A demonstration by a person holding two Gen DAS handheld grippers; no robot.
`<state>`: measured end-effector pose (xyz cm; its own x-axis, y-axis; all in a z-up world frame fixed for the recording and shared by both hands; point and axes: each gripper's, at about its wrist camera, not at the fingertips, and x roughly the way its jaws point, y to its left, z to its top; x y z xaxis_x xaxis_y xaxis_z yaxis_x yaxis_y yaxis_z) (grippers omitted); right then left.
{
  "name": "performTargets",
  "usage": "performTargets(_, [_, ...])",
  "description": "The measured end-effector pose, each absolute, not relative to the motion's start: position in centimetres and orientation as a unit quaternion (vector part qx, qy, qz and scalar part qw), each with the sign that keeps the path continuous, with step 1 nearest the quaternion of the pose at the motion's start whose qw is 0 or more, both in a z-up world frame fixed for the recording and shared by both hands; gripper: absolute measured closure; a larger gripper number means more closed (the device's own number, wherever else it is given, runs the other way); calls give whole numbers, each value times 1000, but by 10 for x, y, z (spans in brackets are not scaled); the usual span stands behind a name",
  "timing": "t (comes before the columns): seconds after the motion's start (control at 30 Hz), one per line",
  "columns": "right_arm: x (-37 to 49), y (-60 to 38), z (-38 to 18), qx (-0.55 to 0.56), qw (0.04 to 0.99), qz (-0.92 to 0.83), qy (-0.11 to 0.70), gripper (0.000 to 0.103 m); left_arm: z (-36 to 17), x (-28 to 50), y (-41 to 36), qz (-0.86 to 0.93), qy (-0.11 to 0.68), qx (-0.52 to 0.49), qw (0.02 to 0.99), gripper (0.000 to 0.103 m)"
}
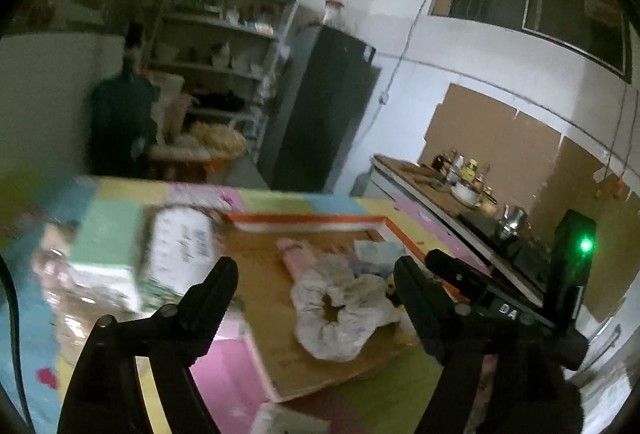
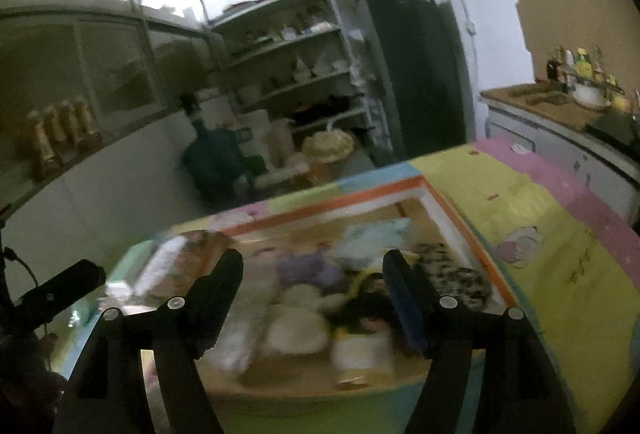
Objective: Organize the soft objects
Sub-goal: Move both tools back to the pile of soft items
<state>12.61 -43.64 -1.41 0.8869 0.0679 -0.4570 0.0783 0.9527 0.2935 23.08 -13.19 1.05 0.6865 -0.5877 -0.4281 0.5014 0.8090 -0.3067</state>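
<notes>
A shallow cardboard tray with an orange rim (image 1: 304, 221) (image 2: 320, 208) lies on the colourful mat. In the left wrist view a white scrunchie (image 1: 340, 310) rests in it, with a pink soft item (image 1: 298, 254) and a pale blue one (image 1: 376, 252) behind. My left gripper (image 1: 315, 268) hangs open above the scrunchie, nothing between its fingers. The right wrist view is blurred: a purple item (image 2: 308, 268), a pale blue cloth (image 2: 372, 238), a spotted scrunchie (image 2: 452, 274) and a white fluffy one (image 2: 298, 318) lie in the tray. My right gripper (image 2: 313, 260) is open over them, holding nothing.
Tissue packs (image 1: 180, 246) and a green box (image 1: 108, 238) stand left of the tray. A kitchen counter (image 1: 432, 190) with bottles runs along the right. A dark fridge (image 1: 324, 106), shelves (image 1: 224, 34) and a water jug (image 1: 120, 122) stand beyond the mat's far edge.
</notes>
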Motion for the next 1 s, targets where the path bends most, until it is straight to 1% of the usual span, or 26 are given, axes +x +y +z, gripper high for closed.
performTargets(0.37, [116, -356, -5, 116, 959, 56, 252, 29, 10, 211, -70, -238, 240, -86, 937, 23])
performTargets(0.57, [115, -320, -7, 118, 956, 92, 253, 29, 7, 201, -28, -152, 213, -68, 963, 23])
performTargets(0.87, [113, -271, -19, 112, 946, 131, 273, 29, -12, 205, 12, -94, 244, -86, 961, 23])
performTargets(1.0, [115, -259, -19, 103, 944, 139, 280, 29, -14, 202, 24, -69, 241, -91, 964, 23])
